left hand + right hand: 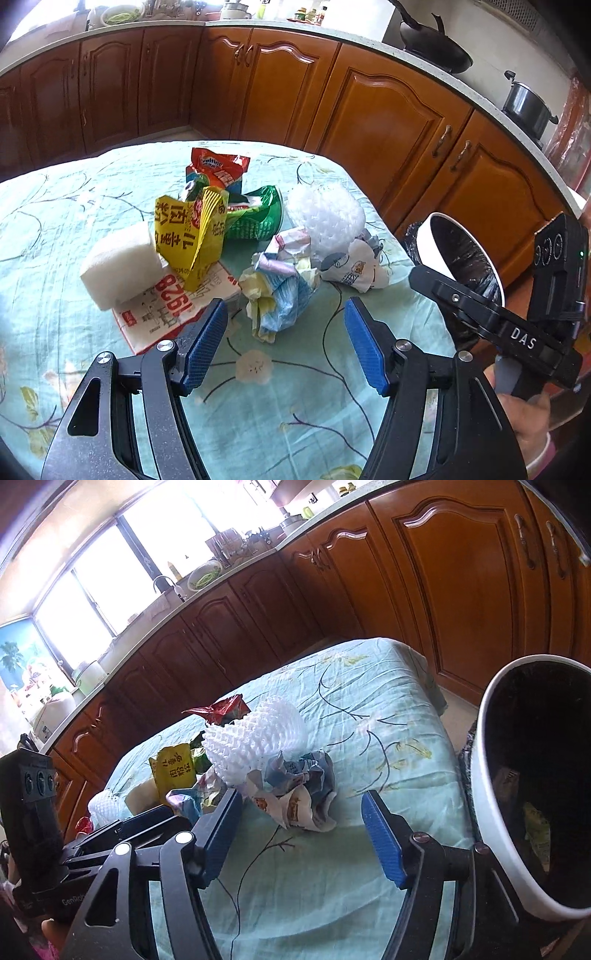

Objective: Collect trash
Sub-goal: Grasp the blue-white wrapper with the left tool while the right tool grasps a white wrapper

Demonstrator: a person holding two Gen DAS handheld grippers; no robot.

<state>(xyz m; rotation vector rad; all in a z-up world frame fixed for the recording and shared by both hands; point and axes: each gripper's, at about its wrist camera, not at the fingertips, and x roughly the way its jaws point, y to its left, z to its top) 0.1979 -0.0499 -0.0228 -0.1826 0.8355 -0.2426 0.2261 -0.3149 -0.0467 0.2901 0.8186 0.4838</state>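
A heap of trash lies on the table's teal floral cloth (pixel 280 406). In it are a white foam block (pixel 118 266), a yellow packet (pixel 192 240), a red packet (pixel 218 168), a green packet (pixel 258 218), a white foam net (pixel 325 214) and a crumpled pastel wrapper (pixel 277 291). My left gripper (pixel 286 314) is open just short of that wrapper, with nothing between its blue pads. My right gripper (pixel 301 805) is open too. A crumpled printed paper (pixel 295 801) lies right at its fingertips, untouched by the pads.
A white bin with a black liner (pixel 491 794) stands off the table's right edge, a wrapper (pixel 535 823) inside it. A flat red-and-white sheet (pixel 173 310) lies under the foam block. Wooden kitchen cabinets (pixel 388 110) ring the table. A hand (pixel 524 417) holds the other gripper.
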